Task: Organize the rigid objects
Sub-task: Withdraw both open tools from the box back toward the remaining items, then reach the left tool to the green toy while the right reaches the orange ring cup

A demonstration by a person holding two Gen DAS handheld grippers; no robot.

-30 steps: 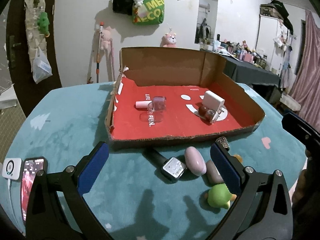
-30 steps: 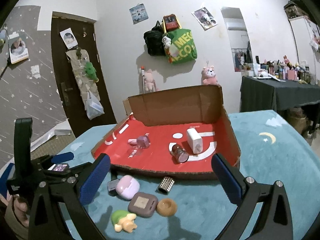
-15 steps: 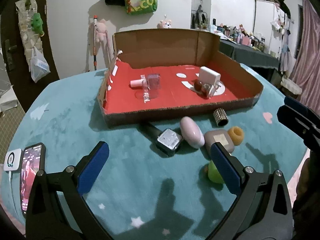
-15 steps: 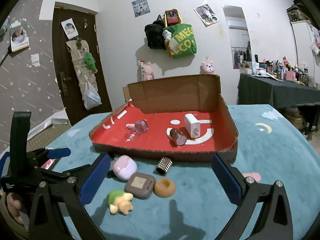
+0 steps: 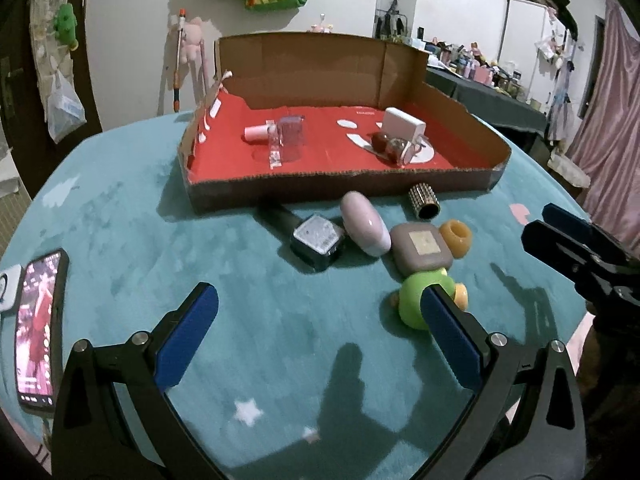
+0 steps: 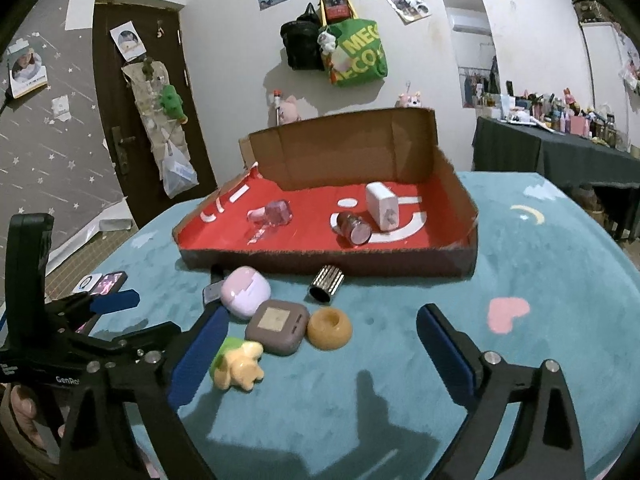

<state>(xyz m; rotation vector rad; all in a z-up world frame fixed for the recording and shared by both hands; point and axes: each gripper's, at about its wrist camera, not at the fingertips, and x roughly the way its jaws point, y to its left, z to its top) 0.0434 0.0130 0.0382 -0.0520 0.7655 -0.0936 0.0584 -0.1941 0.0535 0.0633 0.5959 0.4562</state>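
Note:
A red-lined cardboard box [image 5: 332,190] [image 6: 320,262] lies on the teal cloth, holding a pink bottle [image 5: 289,133], a white charger [image 5: 403,125] [image 6: 382,202] and a small round jar [image 6: 354,230]. In front of it lie a smartwatch [image 5: 316,240], a lilac case [image 5: 365,224] [image 6: 245,295], a grey-brown square case [image 5: 420,248] [image 6: 278,326], an orange ring [image 5: 456,236] [image 6: 330,326], a studded cylinder [image 5: 424,202] [image 6: 327,283] and a green duck toy [image 5: 416,304] [image 6: 236,364]. My left gripper [image 5: 320,336] is open and empty, near the toys. My right gripper [image 6: 320,352] is open and empty.
A phone [image 5: 38,332] and a white puck lie at the table's left edge. The right gripper's finger [image 5: 568,236] shows at the right of the left wrist view. Bags hang on the wall behind; a cluttered dark table [image 6: 560,152] stands at the back right.
Both grippers have pulled back and risen from the box, so the loose objects now sit farther ahead in view. Both stay open. No object has moved.

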